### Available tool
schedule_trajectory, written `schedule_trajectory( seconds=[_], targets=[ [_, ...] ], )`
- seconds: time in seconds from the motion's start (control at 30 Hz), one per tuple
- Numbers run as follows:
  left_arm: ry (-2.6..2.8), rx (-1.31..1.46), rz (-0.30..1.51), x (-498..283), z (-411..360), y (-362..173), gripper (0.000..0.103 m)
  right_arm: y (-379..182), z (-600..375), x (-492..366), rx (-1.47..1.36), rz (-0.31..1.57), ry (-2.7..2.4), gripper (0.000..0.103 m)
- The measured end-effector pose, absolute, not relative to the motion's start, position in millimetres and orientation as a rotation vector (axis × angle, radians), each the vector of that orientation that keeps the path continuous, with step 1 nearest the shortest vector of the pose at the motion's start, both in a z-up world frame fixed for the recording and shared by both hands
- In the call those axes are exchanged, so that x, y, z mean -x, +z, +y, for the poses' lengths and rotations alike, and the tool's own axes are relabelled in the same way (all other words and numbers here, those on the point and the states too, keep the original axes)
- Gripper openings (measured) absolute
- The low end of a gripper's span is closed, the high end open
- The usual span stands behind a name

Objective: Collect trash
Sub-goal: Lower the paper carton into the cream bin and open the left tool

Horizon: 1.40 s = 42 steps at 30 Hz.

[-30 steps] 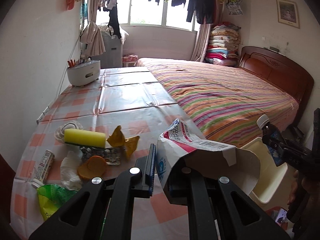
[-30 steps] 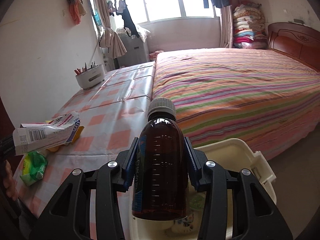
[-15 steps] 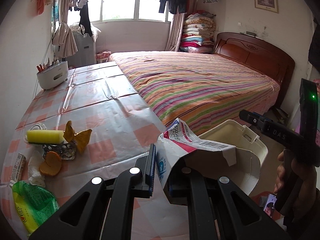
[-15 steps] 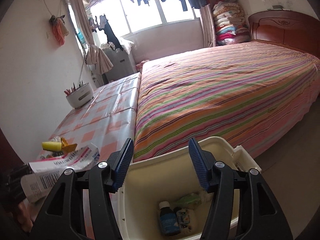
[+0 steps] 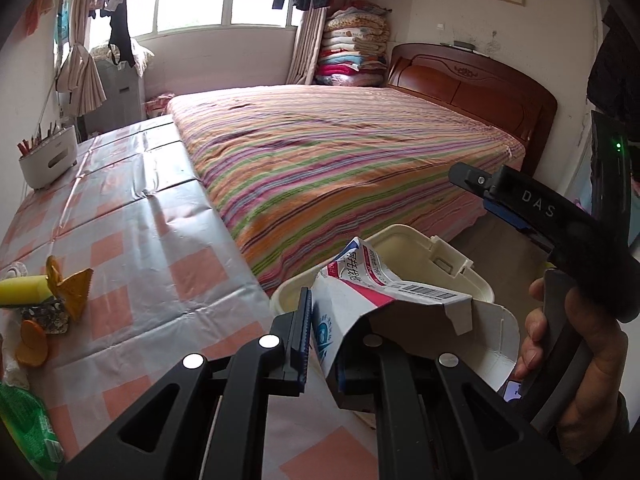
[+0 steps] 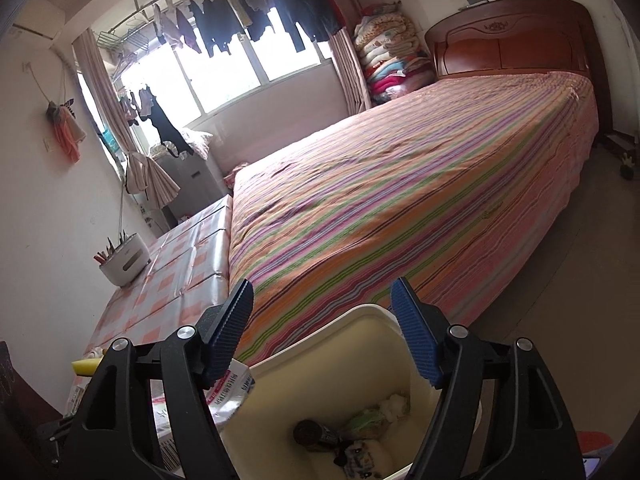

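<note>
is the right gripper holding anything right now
No, the right gripper has its jaws apart with nothing between them above the bin, where a brown bottle already lies.

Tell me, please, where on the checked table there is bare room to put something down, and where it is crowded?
The table is bare from the white holder at its far end down to the trash pile, along the bed side. It is crowded at the near left edge: yellow roll, orange peel, green bag.
</note>
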<state>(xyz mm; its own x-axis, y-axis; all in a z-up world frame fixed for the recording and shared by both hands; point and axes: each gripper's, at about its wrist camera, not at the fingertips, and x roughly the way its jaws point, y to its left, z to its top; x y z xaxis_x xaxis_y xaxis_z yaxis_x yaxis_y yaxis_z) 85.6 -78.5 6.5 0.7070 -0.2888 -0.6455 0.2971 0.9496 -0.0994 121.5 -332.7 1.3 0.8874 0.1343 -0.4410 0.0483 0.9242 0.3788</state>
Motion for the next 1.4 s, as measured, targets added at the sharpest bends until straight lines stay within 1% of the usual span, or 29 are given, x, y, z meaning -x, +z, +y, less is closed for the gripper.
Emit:
schedule_trajectory(
  seconds=[0.3,0.43,0.47,0.53,0.57,0.6,0.63,0.67,0.73,0.8,0.9,1.0,1.17,1.4],
  targets=[
    [-0.371,-0.032,0.741,-95.6,-109.3,-3.0,0.010,6.4,-342.4,-115.6,-0.428,0.443,0.017,0.070],
    [-0.386,-0.034,0.744,-100.5,-118.6,-6.0,0.011,11.0,-348.7,-111.1,-0.447,0.415,-0.004,0.075],
    [-0.396,-0.038,0.748,-101.2,-120.6,-7.5,0.013,12.3,-351.3,-109.3,-0.454,0.406,-0.009,0.075],
    [-0.408,-0.056,0.756,-101.2,-123.7,-10.5,0.020,14.6,-354.9,-107.6,-0.462,0.394,-0.021,0.076],
    [-0.400,-0.061,0.763,-100.9,-123.9,-11.5,0.037,14.8,-356.0,-107.2,-0.464,0.392,-0.024,0.076],
    [-0.391,-0.059,0.764,-99.7,-122.5,-11.1,0.061,14.6,-357.8,-105.9,-0.468,0.389,-0.027,0.076],
    [-0.381,-0.050,0.748,-97.3,-119.4,-9.0,0.068,14.3,-359.1,-104.8,-0.470,0.387,-0.029,0.077],
    [-0.372,-0.036,0.719,-93.5,-114.6,-5.9,0.072,13.5,-358.0,-104.2,-0.469,0.387,-0.030,0.077],
    [-0.363,-0.031,0.666,-86.3,-104.3,3.3,0.072,13.1,-357.3,-104.3,-0.468,0.386,-0.026,0.079],
    [-0.352,-0.040,0.633,-81.8,-93.8,12.1,0.079,13.7,-353.9,-105.7,-0.469,0.386,-0.021,0.080],
    [-0.334,-0.039,0.600,-73.8,-73.6,26.6,0.079,14.9,-344.9,-106.5,-0.464,0.384,-0.010,0.080],
    [-0.271,-0.079,0.529,-60.1,-44.4,38.7,0.079,20.4,-328.7,-106.1,-0.451,0.371,0.021,0.081],
    [-0.105,-0.090,0.436,-49.2,14.5,44.2,0.079,30.1,-292.0,-108.5,-0.425,0.364,0.094,0.084],
    [0.093,-0.008,0.415,-52.3,95.6,44.3,0.079,32.0,-228.0,-121.4,-0.377,0.396,0.210,0.084]
  ],
)
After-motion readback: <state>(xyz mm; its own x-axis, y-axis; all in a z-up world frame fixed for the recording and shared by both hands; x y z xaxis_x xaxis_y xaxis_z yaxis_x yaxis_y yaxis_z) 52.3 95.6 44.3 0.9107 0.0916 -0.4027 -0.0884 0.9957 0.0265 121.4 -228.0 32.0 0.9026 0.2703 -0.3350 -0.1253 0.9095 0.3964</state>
